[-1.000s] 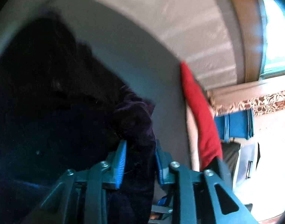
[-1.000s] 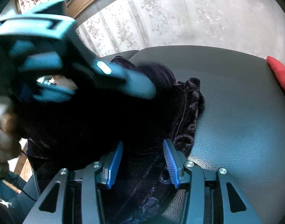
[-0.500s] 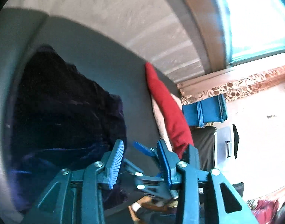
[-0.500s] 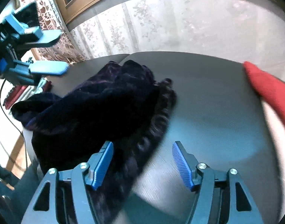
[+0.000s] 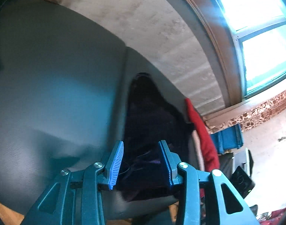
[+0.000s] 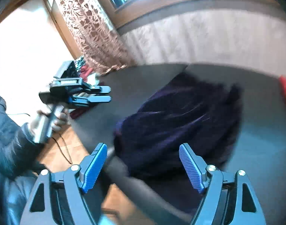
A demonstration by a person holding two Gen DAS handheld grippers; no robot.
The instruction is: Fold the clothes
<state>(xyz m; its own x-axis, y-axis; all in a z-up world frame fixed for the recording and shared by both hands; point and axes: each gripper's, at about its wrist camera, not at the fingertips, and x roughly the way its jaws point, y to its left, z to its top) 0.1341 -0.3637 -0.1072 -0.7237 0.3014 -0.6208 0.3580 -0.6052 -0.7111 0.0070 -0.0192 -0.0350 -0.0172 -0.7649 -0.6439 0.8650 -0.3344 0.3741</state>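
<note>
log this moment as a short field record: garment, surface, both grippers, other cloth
garment: dark purple velvet garment, bunched in a heap, not folded flat
surface: grey table; garment lies near its front edge
left gripper: jaws apart, nothing pinched, off the garment
right gripper: jaws opening, empty, above the garment's near edge
other cloth: red cloth beyond the garment, at the table's far side
person: hand on left gripper's handle

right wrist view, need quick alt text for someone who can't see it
A crumpled dark purple velvet garment lies on a grey table, with the right gripper above its near edge, fingers opening and empty. At left, the person's left gripper hovers off the table's edge.
</note>
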